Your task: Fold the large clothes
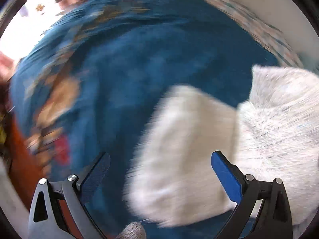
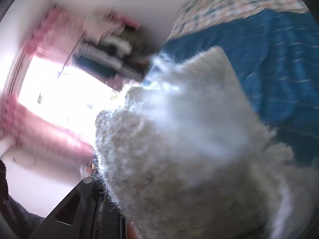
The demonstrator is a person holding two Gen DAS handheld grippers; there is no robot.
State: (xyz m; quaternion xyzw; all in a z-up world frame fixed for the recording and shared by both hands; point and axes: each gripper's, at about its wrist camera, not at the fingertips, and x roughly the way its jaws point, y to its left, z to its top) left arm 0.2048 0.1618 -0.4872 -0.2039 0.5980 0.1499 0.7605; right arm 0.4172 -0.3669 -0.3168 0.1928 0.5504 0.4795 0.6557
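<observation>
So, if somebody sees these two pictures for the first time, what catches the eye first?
Most striking is the fluffy white garment: it fills the right wrist view, bunched right against the camera. Under it spreads a blue bedspread with a blurred orange pattern at its left. In the left wrist view, the left gripper hangs open above both.

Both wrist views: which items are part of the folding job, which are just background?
Job:
- white fluffy garment
- left gripper, jaws open, nothing gripped
- right gripper, fingers hidden by the garment

Background:
- blue bedspread
- checked fabric
- pink curtain
- cluttered shelf
</observation>
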